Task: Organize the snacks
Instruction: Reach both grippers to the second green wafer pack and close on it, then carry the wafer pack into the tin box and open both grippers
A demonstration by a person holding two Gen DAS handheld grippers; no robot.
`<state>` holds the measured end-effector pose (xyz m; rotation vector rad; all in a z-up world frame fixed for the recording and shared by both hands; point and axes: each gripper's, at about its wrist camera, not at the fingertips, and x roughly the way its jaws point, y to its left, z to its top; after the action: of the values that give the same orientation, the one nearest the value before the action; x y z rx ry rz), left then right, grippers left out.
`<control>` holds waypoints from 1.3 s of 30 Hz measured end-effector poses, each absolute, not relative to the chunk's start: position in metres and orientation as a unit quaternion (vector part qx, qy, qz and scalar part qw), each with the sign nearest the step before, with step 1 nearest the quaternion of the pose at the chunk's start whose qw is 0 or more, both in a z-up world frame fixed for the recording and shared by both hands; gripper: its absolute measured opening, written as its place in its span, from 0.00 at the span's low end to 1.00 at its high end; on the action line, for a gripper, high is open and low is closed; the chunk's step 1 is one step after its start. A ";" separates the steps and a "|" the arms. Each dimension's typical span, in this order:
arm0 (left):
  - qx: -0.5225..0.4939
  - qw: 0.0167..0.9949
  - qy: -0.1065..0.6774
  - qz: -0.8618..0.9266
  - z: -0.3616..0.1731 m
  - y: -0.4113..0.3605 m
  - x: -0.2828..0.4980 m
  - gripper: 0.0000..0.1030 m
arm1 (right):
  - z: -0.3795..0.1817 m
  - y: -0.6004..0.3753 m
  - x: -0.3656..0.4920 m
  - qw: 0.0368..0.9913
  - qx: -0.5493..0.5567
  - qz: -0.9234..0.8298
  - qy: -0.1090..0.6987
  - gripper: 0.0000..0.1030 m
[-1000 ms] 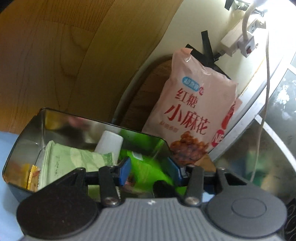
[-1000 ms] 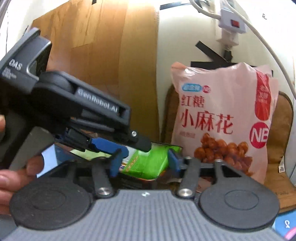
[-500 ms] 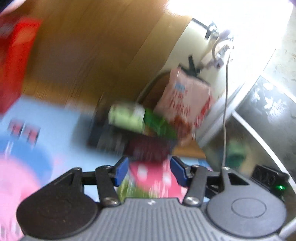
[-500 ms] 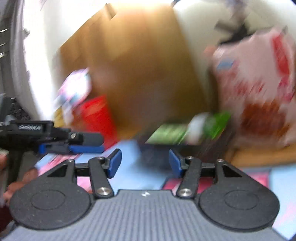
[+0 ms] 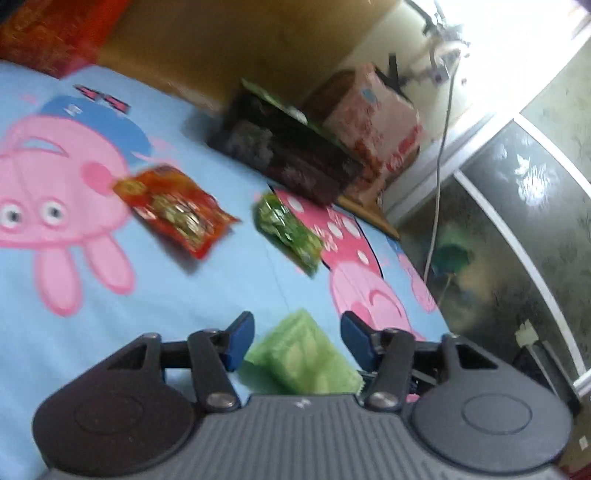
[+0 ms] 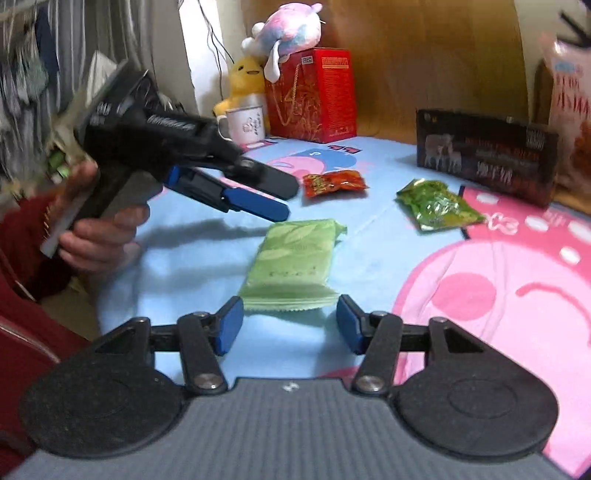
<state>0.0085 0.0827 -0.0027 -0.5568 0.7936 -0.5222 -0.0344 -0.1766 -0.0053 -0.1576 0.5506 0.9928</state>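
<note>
A pale green snack pack (image 6: 293, 258) lies flat on the blue cartoon cloth, just beyond my open, empty right gripper (image 6: 290, 325). The same pack (image 5: 301, 358) lies beneath the open jaws of my left gripper (image 5: 297, 334), which hovers above it and also shows in the right wrist view (image 6: 258, 203). A red snack packet (image 5: 173, 208) (image 6: 332, 182) and a shiny green packet (image 5: 290, 229) (image 6: 437, 205) lie further out. The dark tin box (image 5: 288, 155) (image 6: 484, 151) stands at the far edge.
A large pink snack bag (image 5: 373, 118) leans behind the tin. A red carton (image 6: 314, 96), a white mug (image 6: 245, 123) and plush toys (image 6: 284, 29) stand at the far left. A cable (image 5: 439, 155) hangs by the glass panel on the right.
Both grippers have pulled back from over the tin, sweeping fast through a blur. They now hover low over the cloth by the pale green pack. Both stay open.
</note>
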 end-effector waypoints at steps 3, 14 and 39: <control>-0.242 0.857 0.384 -0.245 -0.006 0.071 0.005 0.35 | -0.006 -0.172 -0.034 0.861 -0.104 0.433 0.247 0.23; -0.295 0.851 0.366 -0.236 0.000 0.100 -0.012 0.47 | 0.001 -0.198 -0.013 0.897 -0.016 0.379 0.226 0.51; -0.229 0.876 0.328 -0.269 0.055 0.064 0.058 0.34 | 0.027 -0.167 0.018 0.910 -0.049 0.378 0.163 0.27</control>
<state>0.0584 0.0643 0.0552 -0.4783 0.6839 -0.5612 0.0181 -0.1672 0.0270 -0.1016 0.3361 0.7792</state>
